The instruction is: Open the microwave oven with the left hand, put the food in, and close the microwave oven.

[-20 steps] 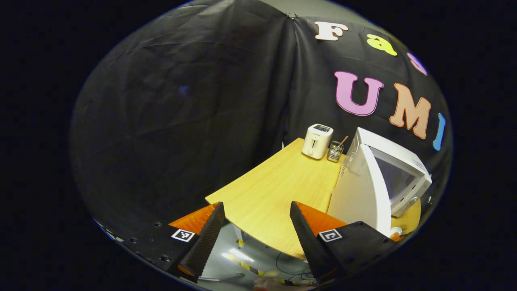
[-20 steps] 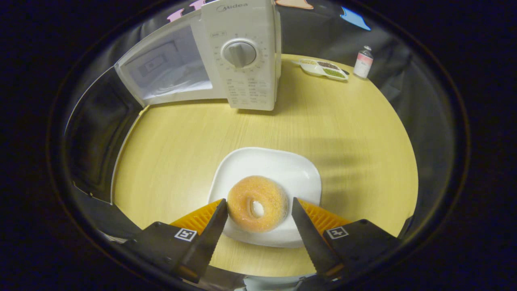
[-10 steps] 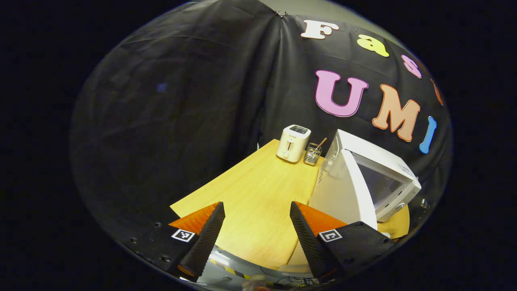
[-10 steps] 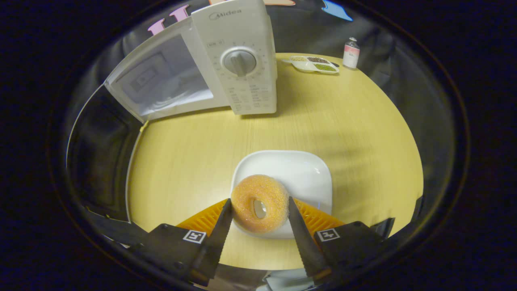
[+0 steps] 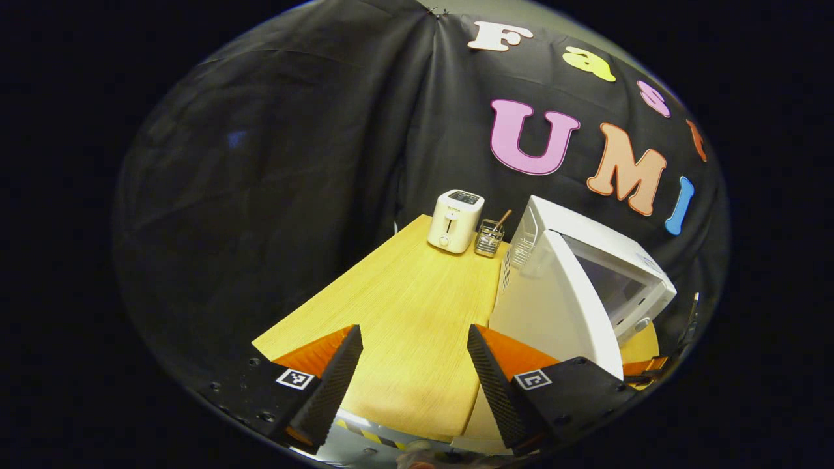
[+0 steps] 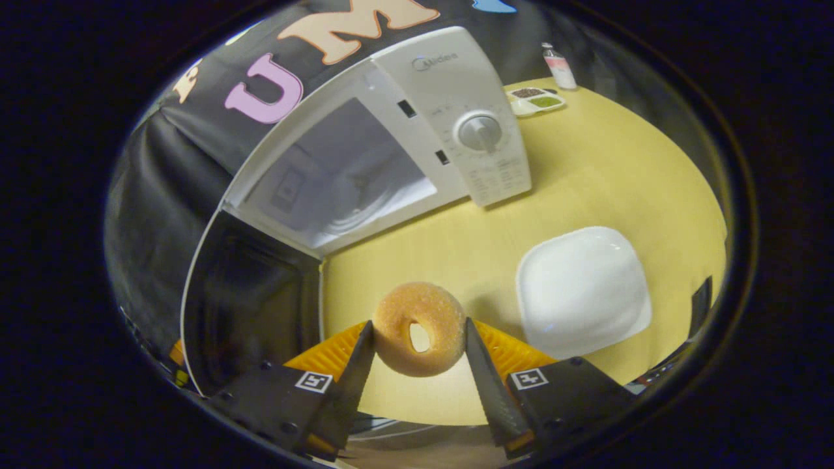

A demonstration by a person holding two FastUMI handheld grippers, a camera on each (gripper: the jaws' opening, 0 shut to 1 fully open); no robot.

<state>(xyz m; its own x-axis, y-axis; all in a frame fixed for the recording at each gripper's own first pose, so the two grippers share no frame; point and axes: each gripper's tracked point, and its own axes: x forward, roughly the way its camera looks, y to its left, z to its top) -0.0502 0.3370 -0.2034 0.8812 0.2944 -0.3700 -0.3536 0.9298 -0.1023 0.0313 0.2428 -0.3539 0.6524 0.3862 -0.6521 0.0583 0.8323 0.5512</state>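
Table [image 6: 586, 189] spreads ahead of the right gripper [image 6: 417, 355] in the right gripper view, and the microwave [image 6: 456, 98] stands on it up ahead and a bit left of the fingers. Its door [image 6: 247, 306] hangs swung wide, close by on the claw's left side, w/ the cavity [image 6: 339, 176] facing the claw and looking bare inside. So step 1 of 3, opening, reads as done; step 2, food in, is the one in hand.

White plate [image 6: 583, 290] lies off to the claw's right, nothing on it. The donut [image 6: 418, 329] sits between the 2 fingers of the right gripper, both pressing its sides, jaws narrowed to about the donut's width; it looks lifted clear of the table, w/ a shadow below.

Left gripper [image 5: 414, 378] in the left gripper view: jaws spread wide, nothing between them, over the table's near edge, w/ the door's outer face just right of its fingers. Toaster [image 5: 455, 220] and a small utensil holder [image 5: 488, 237] sit far ahead.

Next move, as I judge it: carry the donut fwd and left into the cavity, keeping clear of the door edge, set it down, let go, back out. Then left gripper pushes the door to.
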